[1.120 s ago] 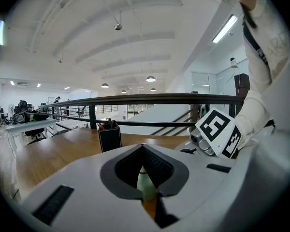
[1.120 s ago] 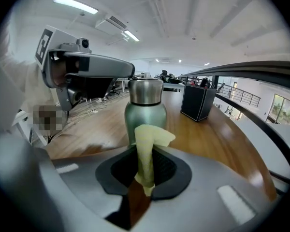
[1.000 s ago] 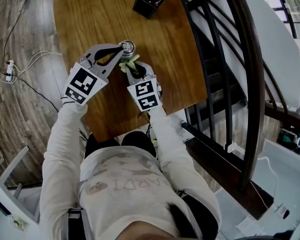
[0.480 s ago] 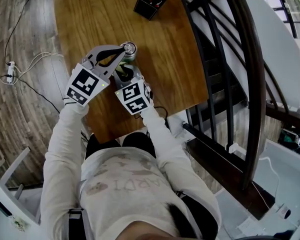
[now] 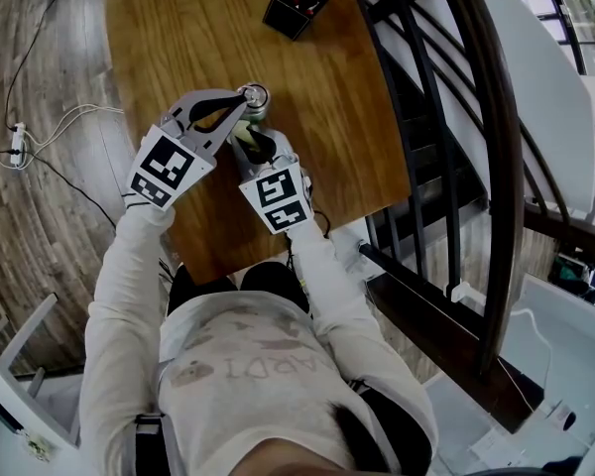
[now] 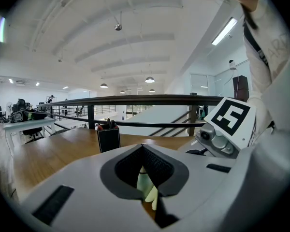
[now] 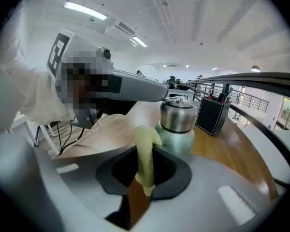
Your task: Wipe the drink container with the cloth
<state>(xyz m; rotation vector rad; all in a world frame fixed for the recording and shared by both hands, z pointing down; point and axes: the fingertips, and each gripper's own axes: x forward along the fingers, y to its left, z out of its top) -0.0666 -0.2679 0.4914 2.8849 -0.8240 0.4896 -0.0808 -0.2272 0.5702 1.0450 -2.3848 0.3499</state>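
— Two claws are at work. How does the left claw (image 6: 142, 146) stand?

— Its tips are drawn together with no gap between them. They sit at the steel cap of the pale green drink container (image 7: 176, 122). The right gripper view shows its grey jaw reaching that cap. The left gripper view hides the pinch itself behind the claw's body.

— And the right claw (image 7: 147, 151)?

— It is clamped tight on a pale yellow-green cloth (image 7: 146, 134). The cloth sticks up from between the jaws, and its top fold lies against the container's green side, just below the cap.

— Where is the container?

— It stands upright on the brown wooden table (image 5: 178, 38), toward the edge nearest the person, with a claw on either side. A black box of pens (image 5: 297, 4) stands well apart, farther across the table.
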